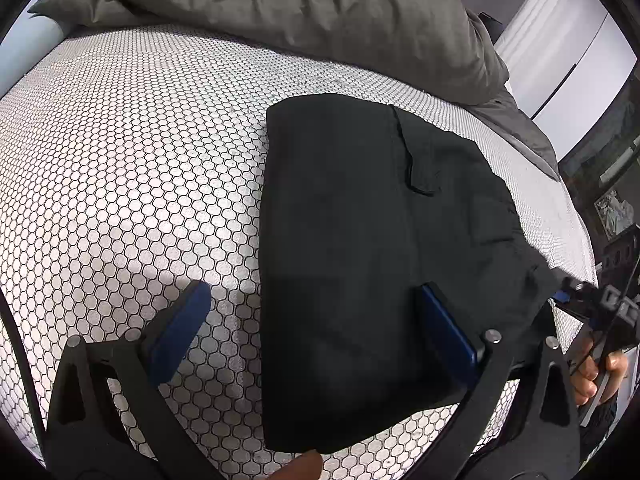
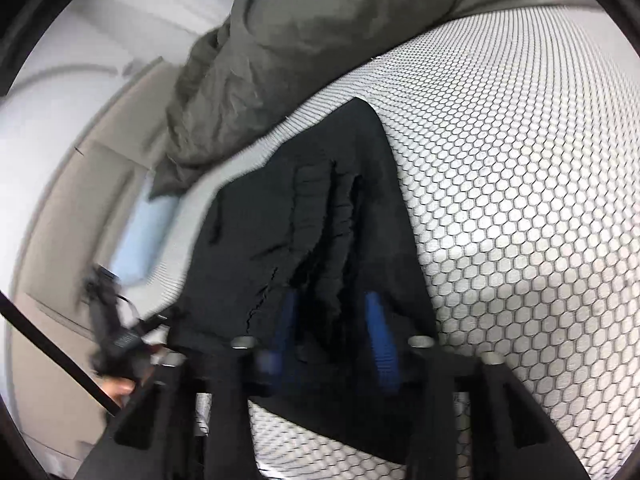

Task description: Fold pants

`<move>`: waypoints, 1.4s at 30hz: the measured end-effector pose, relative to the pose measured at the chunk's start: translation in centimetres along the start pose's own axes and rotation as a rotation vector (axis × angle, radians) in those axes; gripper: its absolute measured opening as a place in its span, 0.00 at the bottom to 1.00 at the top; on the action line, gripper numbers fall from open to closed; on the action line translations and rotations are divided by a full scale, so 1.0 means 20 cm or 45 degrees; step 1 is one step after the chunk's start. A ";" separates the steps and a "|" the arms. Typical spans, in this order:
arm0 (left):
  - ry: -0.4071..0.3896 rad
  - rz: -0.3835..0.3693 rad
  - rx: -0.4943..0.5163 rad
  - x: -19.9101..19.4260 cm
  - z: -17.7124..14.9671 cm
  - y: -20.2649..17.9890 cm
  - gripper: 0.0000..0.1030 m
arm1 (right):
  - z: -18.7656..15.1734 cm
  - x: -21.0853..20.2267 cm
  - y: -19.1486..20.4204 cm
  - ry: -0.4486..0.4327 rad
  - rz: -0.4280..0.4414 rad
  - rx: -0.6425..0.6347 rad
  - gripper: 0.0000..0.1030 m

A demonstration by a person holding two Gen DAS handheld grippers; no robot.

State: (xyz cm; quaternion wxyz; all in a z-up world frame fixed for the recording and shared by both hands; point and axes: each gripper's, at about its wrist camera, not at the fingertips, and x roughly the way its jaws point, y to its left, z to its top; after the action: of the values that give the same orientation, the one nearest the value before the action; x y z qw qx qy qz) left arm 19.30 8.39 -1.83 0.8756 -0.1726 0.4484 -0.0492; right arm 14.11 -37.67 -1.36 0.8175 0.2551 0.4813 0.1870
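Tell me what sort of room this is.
Most likely a bedroom: the black pants lie on a mattress with a honeycomb-patterned cover, and a rumpled grey duvet is heaped along its far side.

Both wrist cams look fwd, close above bed (image 1: 120, 140), sharing black pants (image 1: 360, 220).
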 end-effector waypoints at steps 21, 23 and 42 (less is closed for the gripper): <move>0.040 -0.091 0.025 -0.07 -0.05 0.06 0.89 | 0.04 -0.01 -0.02 0.015 0.235 0.065 0.81; 0.042 -0.127 0.030 -0.09 -0.05 0.07 0.85 | 0.04 0.04 -0.02 0.049 0.211 0.056 0.81; 0.019 -0.182 -0.022 -0.16 -0.05 0.16 0.83 | -0.04 -0.02 0.44 -0.092 0.121 -0.240 0.18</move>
State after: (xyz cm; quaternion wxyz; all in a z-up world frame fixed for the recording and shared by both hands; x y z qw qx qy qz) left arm 16.34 11.95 -0.96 0.8649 -0.2113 0.4420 -0.1090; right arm 12.66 -30.69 3.90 0.8450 0.2061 0.4190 0.2607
